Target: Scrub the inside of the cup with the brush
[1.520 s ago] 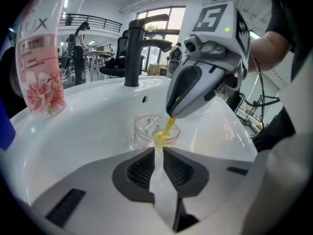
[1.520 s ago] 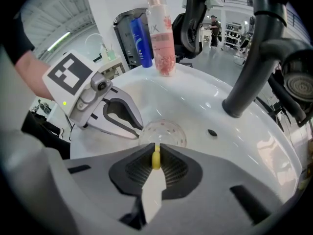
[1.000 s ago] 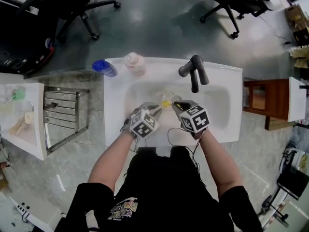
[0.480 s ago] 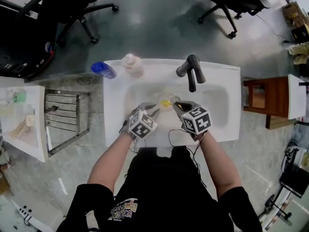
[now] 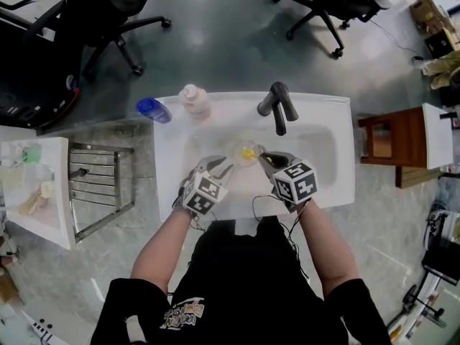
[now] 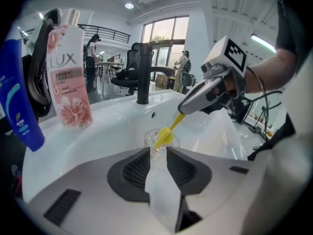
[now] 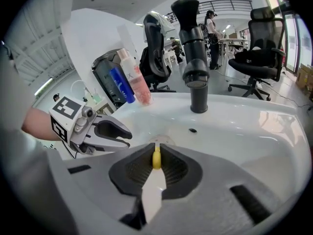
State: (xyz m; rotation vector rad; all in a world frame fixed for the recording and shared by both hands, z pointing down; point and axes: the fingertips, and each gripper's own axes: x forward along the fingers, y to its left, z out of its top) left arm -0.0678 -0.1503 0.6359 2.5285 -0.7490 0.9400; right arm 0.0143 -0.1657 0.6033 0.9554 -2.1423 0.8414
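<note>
A small clear cup (image 5: 244, 152) stands in the white sink (image 5: 323, 142), with the head of a yellow brush (image 5: 249, 152) in its mouth. My right gripper (image 5: 264, 157) is shut on the brush's handle (image 7: 156, 159), which runs out between its pads toward the cup's rim (image 7: 159, 142). My left gripper (image 5: 224, 166) is open; its jaws have just been opening. In the left gripper view the cup (image 6: 161, 140) shows through the gap just ahead of the fingertips. The right gripper view shows nothing between the left gripper's (image 7: 128, 134) tips.
A black faucet (image 5: 277, 106) rises at the sink's back edge. A pink soap bottle (image 5: 194, 99) and a blue bottle (image 5: 153, 108) stand at the back left corner. A metal rack (image 5: 97, 185) is to the left, a wooden stool (image 5: 384, 142) to the right.
The left gripper has drawn back a little from the cup and its jaws have spread. The right gripper still holds the brush at the cup's mouth.
</note>
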